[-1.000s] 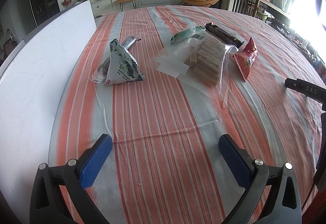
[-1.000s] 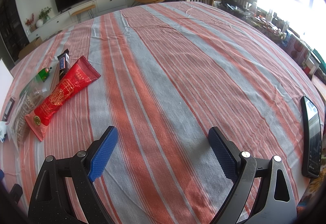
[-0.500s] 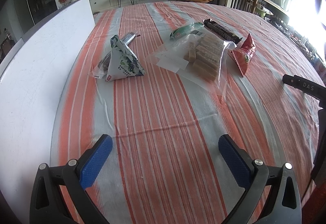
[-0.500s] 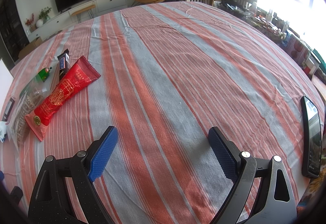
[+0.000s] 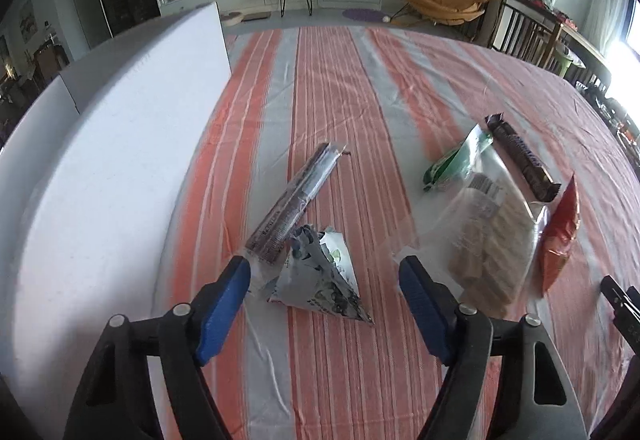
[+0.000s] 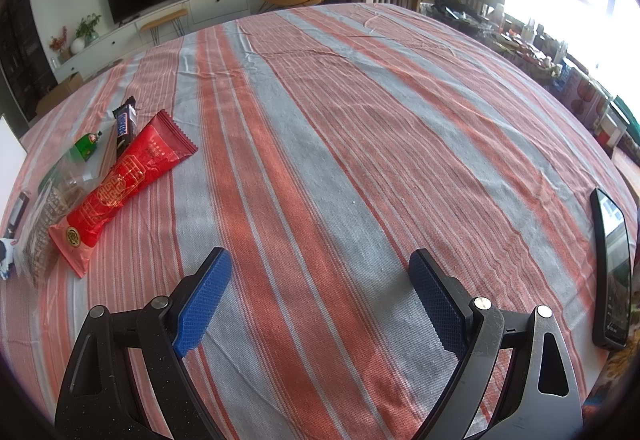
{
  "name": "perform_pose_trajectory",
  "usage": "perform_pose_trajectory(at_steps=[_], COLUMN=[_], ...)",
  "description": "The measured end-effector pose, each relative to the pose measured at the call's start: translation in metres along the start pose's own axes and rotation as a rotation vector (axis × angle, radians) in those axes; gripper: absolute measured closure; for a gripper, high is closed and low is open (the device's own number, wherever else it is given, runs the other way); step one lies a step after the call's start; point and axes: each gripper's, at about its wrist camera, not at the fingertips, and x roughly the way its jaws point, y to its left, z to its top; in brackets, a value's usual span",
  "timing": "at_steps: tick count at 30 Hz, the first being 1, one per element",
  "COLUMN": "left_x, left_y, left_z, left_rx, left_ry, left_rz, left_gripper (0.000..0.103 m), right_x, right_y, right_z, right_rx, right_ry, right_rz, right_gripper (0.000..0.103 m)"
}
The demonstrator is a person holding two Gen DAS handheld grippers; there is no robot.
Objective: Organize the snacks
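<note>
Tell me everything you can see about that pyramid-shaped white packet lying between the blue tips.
The pyramid-shaped packet is a crinkly, glossy white wrapper printed with dark blue and green pictures. It looks sealed and puffed, lying on the striped tablecloth with one long corner pointing right and toward the camera. Its upper left edge overlaps the end of a long clear-wrapped dark snack stick. It sits in the gap of the open left gripper, whose blue fingers flank it; contact is unclear.

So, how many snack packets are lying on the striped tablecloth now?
6: triangular pouch between the left gripper fingers, dark stick behind it, green packet, chocolate bar, wafer bag, red packet.
</note>
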Motion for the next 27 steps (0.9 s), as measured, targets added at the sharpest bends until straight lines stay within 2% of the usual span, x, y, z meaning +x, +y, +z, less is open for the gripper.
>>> perform_pose_trajectory(at_steps=[2,3,7,12,14,15,16,18,22,27], left_x=[0.003,0.001,-0.031,-0.067,-0.068,-0.067,-0.066,-0.058,-0.053,-0.047], left_y=[0.004,0.005,0.012,0.008,0.002,-0.002,-0.005,-0.003,0.002,-0.006], left_z=[-0.004,-0.007,-0.032,-0.081,-0.093,-0.096,-0.098,-0.098,-0.095,-0.096], left_rx=[-0.020,-0.016,0.011,0.090,0.138,0.157,0.169,0.143,0.078,0.142], left_ry=[-0.026,-0.037,-0.055,-0.001,0.017,0.011,0.003,-0.005,-0.054,-0.081], left_rz=[0.004,-0.006,-0.068,-0.183,-0.193,-0.182,-0.164,-0.140,-0.121,-0.064], left_gripper=[0.066,0.070,0.071,0.070,0.069,0.062,0.048,0.033,0.024,0.019], right_x=[0.000,0.000,0.000,0.000,0.000,0.000,0.000,0.000,0.000,0.000], right_y=[0.000,0.000,-0.001,0.000,0.000,0.000,0.000,0.000,0.000,0.000], right_z=[0.000,0.000,0.000,0.000,0.000,0.000,0.000,0.000,0.000,0.000], right_rx=[0.000,0.000,0.000,0.000,0.000,0.000,0.000,0.000,0.000,0.000], right_ry=[0.000,0.000,0.000,0.000,0.000,0.000,0.000,0.000,0.000,0.000], right_rz=[0.000,0.000,0.000,0.000,0.000,0.000,0.000,0.000,0.000,0.000], right_gripper=[0.010,0.010,0.010,0.010,0.010,0.010,0.010,0.010,0.010,0.010])
